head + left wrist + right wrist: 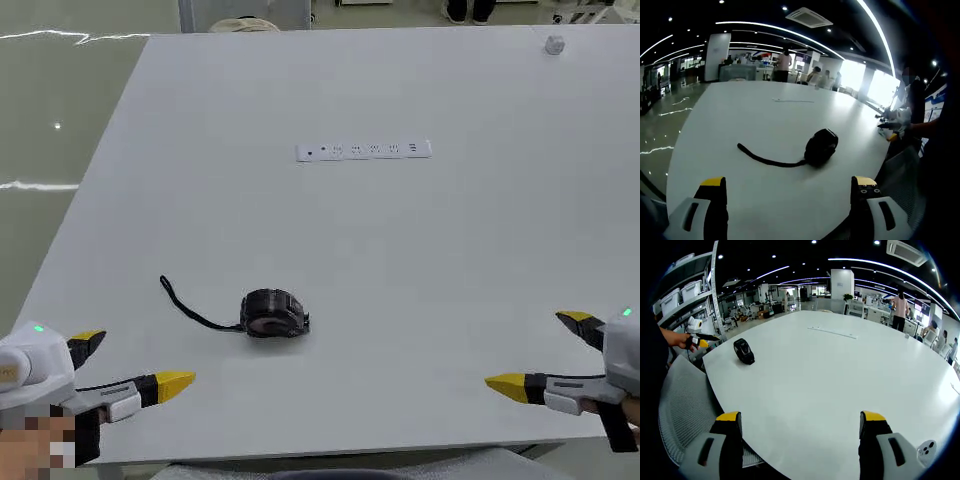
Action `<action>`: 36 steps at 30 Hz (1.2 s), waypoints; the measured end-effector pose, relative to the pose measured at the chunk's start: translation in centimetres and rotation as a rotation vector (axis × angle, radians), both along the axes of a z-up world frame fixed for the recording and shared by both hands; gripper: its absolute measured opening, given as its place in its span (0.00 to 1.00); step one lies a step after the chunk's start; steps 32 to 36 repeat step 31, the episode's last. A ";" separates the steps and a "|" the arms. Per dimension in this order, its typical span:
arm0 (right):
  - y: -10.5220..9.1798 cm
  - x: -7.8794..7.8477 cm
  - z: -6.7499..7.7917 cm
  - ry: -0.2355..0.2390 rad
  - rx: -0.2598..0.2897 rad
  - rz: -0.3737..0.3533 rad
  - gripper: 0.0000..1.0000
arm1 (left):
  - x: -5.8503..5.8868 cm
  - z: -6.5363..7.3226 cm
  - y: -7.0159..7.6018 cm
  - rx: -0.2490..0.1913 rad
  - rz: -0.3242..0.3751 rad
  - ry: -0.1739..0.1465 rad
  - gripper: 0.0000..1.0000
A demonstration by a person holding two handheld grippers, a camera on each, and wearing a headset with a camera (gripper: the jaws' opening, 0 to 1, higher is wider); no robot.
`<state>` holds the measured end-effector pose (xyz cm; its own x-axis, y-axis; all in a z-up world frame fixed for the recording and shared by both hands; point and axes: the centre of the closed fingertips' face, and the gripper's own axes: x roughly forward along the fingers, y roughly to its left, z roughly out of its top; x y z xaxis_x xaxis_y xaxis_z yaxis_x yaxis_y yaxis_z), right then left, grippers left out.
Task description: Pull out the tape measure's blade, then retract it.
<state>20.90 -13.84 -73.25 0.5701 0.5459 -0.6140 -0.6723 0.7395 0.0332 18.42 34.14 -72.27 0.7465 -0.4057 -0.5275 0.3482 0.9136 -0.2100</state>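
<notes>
A black tape measure (273,313) lies on the white table (400,230) with its black wrist strap (190,305) trailing to the left. My left gripper (130,362) hovers open at the table's near left corner, a short way from the strap. Open too, my right gripper (545,350) is at the near right edge, far from the tape measure. In the left gripper view the tape measure (821,146) sits ahead between the yellow-tipped fingers (714,182). From the right gripper view the tape measure (744,350) is small and far to the left.
A white power strip (363,150) lies flat across the middle of the table. A small pale object (554,44) sits at the far right. The table's near edge runs just under both grippers. People and desks stand in the background.
</notes>
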 end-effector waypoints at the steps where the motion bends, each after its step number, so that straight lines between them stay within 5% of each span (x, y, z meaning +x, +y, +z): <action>1: -0.3 -0.2 0.0 0.002 -0.006 -0.002 1.00 | 0.0 0.2 0.1 -0.003 0.000 -0.002 1.00; 10: -2.4 -1.5 0.6 -0.011 -0.031 -0.038 1.00 | -0.1 1.5 1.0 0.011 -0.004 -0.033 1.00; 21: -4.3 -1.0 1.2 -0.023 -0.052 -0.049 1.00 | -1.0 1.1 0.0 0.010 -0.039 -0.010 1.00; 36: -4.2 -1.2 1.2 -0.015 -0.053 -0.034 1.00 | -1.4 0.8 0.0 0.009 -0.039 0.001 1.00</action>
